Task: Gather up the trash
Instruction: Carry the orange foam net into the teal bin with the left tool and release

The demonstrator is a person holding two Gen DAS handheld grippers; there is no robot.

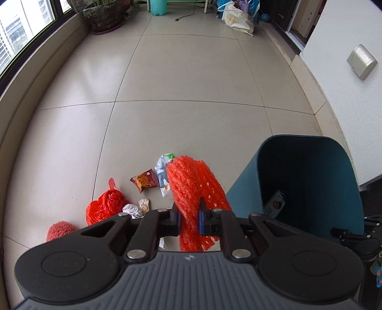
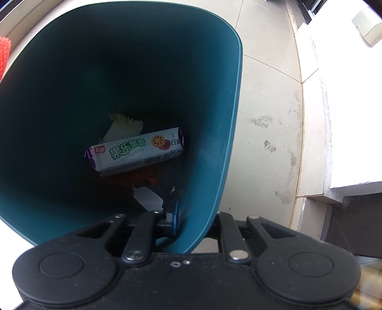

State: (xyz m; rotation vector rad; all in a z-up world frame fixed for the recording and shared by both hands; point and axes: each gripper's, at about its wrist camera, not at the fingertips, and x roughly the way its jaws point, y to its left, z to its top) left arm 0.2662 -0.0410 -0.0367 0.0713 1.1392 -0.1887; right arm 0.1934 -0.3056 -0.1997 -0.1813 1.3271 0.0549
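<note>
My left gripper (image 1: pixel 188 220) is shut on an orange-red foam net (image 1: pixel 191 186) and holds it above the floor, just left of the teal trash bin (image 1: pixel 243 188). My right gripper (image 2: pixel 191 220) is shut on the near wall of the bin (image 2: pixel 210 167), one finger inside and one outside, and the bin tilts toward me. Inside lie a cookie pack (image 2: pixel 136 151), a cabbage leaf (image 2: pixel 124 124) and white paper (image 2: pixel 148 198). On the floor lie a red plastic bag (image 1: pixel 105 205), a brown snack wrapper (image 1: pixel 144 182), a clear wrapper (image 1: pixel 162 174), a crumpled tissue (image 1: pixel 132 211) and a small cup (image 1: pixel 144 205).
A red fuzzy thing (image 1: pixel 61 230) lies at the lower left. A window wall (image 1: pixel 23 78) runs along the left and a white wall (image 1: pixel 346 90) along the right. A plant pot (image 1: pixel 105 18) and a shopping bag (image 1: pixel 237 20) stand far off.
</note>
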